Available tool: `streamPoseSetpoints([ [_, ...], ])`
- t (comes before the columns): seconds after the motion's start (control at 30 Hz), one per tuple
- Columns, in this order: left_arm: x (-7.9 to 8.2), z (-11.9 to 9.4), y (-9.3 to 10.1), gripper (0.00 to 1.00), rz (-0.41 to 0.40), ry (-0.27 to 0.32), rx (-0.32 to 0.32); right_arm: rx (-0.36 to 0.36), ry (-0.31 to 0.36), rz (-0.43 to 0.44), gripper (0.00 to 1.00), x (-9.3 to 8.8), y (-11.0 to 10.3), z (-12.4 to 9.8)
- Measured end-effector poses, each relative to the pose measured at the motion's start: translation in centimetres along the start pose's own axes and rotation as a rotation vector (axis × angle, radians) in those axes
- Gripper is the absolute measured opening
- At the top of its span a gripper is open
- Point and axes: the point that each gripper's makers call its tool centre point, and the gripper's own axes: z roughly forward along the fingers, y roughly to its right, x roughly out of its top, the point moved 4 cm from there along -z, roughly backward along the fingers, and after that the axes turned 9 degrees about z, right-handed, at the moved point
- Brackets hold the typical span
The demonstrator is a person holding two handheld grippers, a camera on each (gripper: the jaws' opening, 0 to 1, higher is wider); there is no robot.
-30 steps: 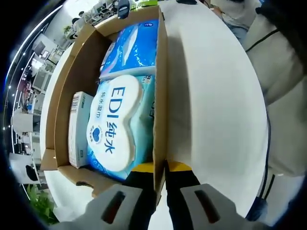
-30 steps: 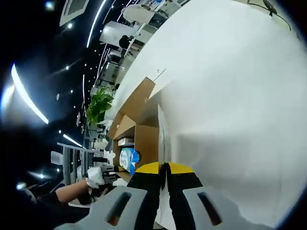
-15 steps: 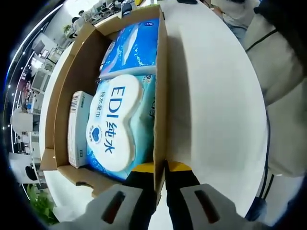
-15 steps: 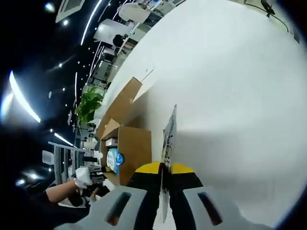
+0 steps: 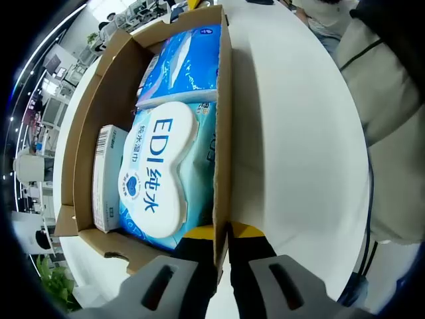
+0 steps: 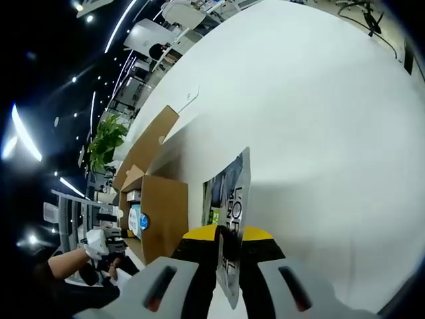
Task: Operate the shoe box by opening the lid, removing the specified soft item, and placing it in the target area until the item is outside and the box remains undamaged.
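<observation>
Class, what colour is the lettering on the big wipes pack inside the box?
Dark blue on a white label, on the wipes pack; left gripper view.

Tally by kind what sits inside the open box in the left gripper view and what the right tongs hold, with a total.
Wipes packs in the box: 2, one labelled EDI, one blue behind it
Small white carton: 1
Flat pouch gripped by the right tongs: 1
Total: 4

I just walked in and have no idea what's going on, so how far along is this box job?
The cardboard box is already open, with wipe packs inside. The left gripper pinches the box wall. The right gripper holds a flat pouch above the white table. Left: setting the pouch down.
</observation>
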Motion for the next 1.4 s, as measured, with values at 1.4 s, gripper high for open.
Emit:
streamPoseSetpoints([
  [1.4, 0.0, 0.0, 0.0, 0.04, 0.003, -0.009, -0.005, -0.392, 0.057, -0.304, 0.18, 0.7, 4.9, -0.4],
])
